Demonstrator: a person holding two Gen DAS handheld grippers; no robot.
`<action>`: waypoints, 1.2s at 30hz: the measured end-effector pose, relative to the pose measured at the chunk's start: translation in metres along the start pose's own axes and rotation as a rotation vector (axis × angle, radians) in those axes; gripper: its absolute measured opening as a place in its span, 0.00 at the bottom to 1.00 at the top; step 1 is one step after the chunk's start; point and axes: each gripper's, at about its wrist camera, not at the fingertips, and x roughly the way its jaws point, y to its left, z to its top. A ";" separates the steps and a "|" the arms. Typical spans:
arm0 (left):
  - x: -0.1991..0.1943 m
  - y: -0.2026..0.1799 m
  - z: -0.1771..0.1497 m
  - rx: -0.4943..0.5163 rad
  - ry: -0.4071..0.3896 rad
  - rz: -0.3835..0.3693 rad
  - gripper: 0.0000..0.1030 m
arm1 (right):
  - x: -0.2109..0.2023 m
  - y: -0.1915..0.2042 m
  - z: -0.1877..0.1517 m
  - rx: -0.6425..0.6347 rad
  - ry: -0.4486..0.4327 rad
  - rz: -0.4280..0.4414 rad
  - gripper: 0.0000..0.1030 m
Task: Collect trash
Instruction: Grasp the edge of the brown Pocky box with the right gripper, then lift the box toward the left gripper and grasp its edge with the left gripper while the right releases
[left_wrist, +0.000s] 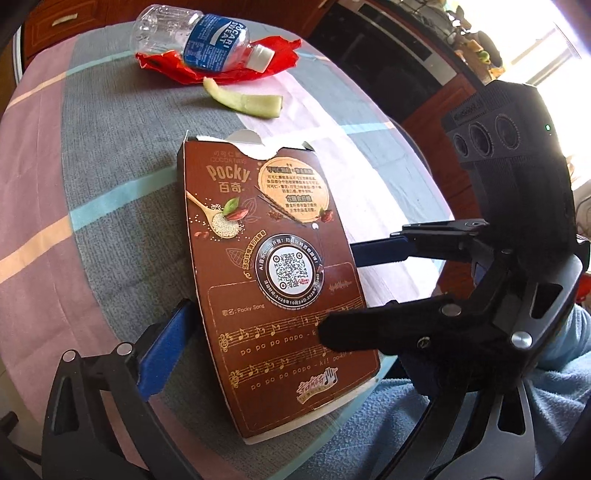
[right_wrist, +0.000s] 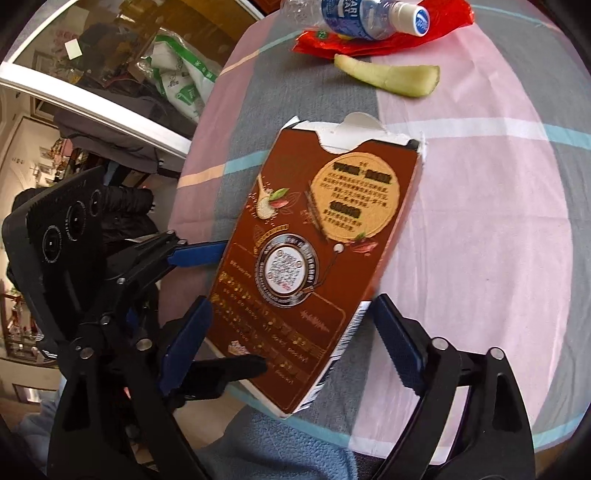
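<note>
A round table (left_wrist: 110, 192) fills most of both views, covered with a cloth (right_wrist: 480, 229) in broad blocks of grey, pink and white crossed by thin turquoise and peach stripes. Behind it in the left wrist view stands dark reddish-brown wooden furniture – a drawer front with a pale handle (left_wrist: 64, 20) at the upper left, and a cabinet (left_wrist: 439, 110) to the right holding a black, glass-fronted panel (left_wrist: 380, 48). Strong daylight pours through a window (left_wrist: 554, 74) at the far right, washing out the sill. In the right wrist view a white-framed glass panel (right_wrist: 92, 92) slants across the upper left – cluttered bags and shelves show behind it.
</note>
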 end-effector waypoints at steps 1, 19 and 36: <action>0.002 -0.002 0.001 0.001 0.003 0.009 0.96 | -0.001 -0.001 0.000 0.004 -0.007 -0.004 0.80; 0.022 -0.043 0.015 -0.018 -0.024 -0.032 0.97 | -0.083 -0.028 0.022 0.068 -0.230 0.118 0.27; -0.020 -0.039 0.001 -0.053 -0.270 -0.017 0.29 | -0.082 0.024 0.018 -0.072 -0.093 0.079 0.24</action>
